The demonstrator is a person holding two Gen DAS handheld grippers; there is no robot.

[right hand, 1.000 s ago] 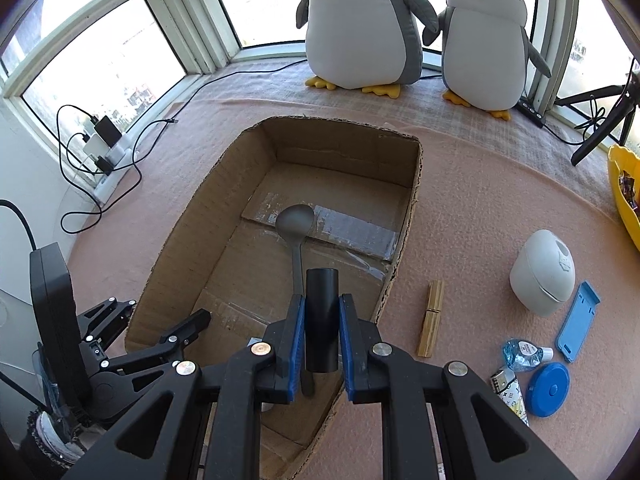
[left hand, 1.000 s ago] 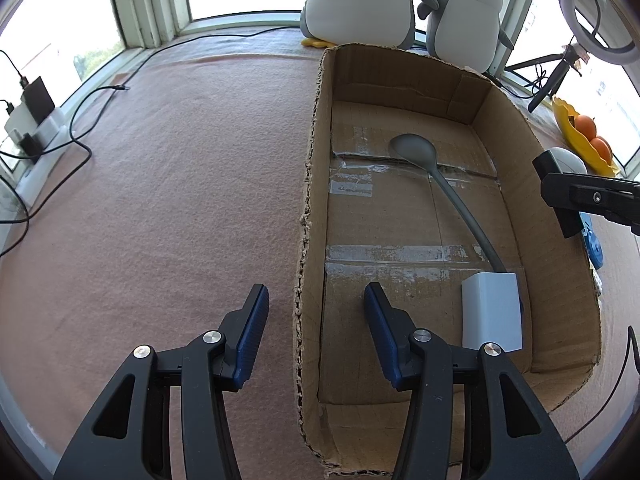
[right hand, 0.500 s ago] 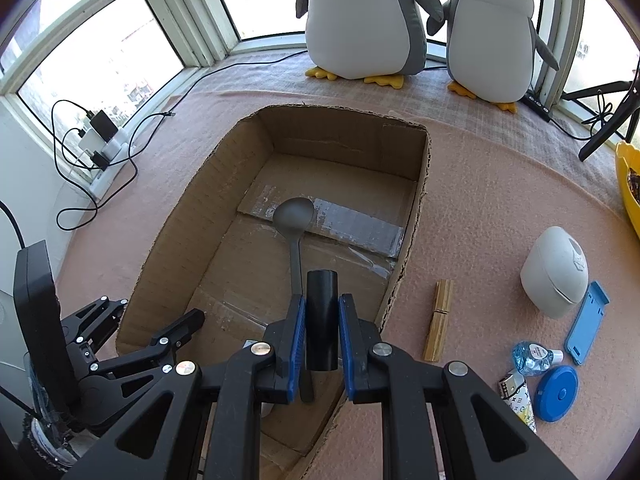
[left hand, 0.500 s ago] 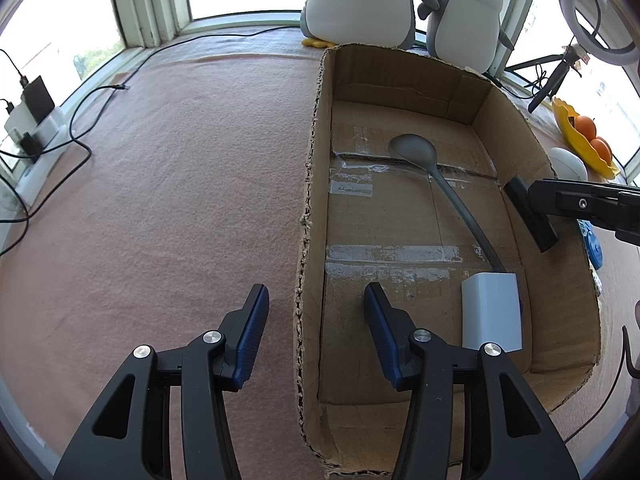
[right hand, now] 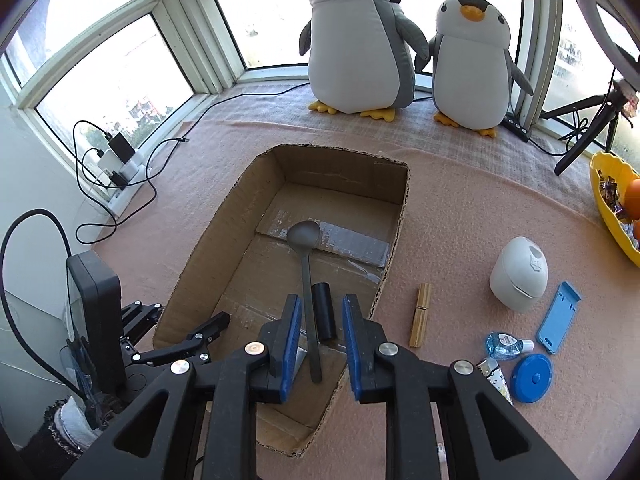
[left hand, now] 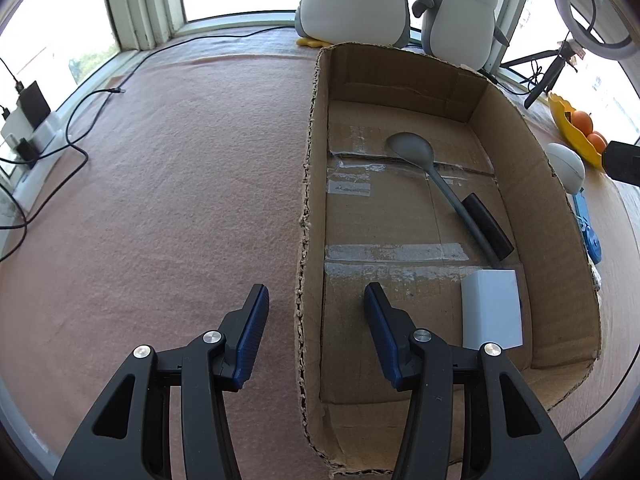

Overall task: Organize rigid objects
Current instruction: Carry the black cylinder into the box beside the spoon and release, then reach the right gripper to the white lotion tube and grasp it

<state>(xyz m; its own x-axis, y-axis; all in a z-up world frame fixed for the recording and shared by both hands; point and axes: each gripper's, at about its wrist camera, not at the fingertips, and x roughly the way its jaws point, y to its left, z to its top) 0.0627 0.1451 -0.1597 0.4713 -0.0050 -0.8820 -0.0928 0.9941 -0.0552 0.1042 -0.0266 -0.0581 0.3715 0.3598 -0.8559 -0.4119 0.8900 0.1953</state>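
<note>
Inside the cardboard box [right hand: 402,200], a black tube [right hand: 323,312] lies on the floor beside the handle of a grey spoon [right hand: 306,276], touching it or very nearly so. A white block [left hand: 491,309] sits at the near end of the box, by the spoon's handle tip. The right gripper [right hand: 318,334] hangs above the tube with its jaws spread and nothing between them. The left gripper [left hand: 312,328] is likewise spread and empty, straddling the box's near-left wall, one finger outside on the pink cloth [left hand: 160,200] and one inside.

Outside the box, on the right, several things wait on the cloth: a wooden clothespin [right hand: 420,314] just beside the box wall, a white jar [right hand: 518,274], a blue phone stand [right hand: 558,316], a small clear bottle [right hand: 506,346], a round blue lid [right hand: 532,378] and a small printed packet [right hand: 496,376], hard to read at this angle.

The step in hand looks like moving off for the next piece, and the clothespin is the nearest candidate. To do it well, lift the right gripper clear of the box wall first, so the cardboard is not dragged. Then line the fingers across the clothespin's narrow width, come down until the pads reach the cloth, and close firmly, since it lies flat and low.
</note>
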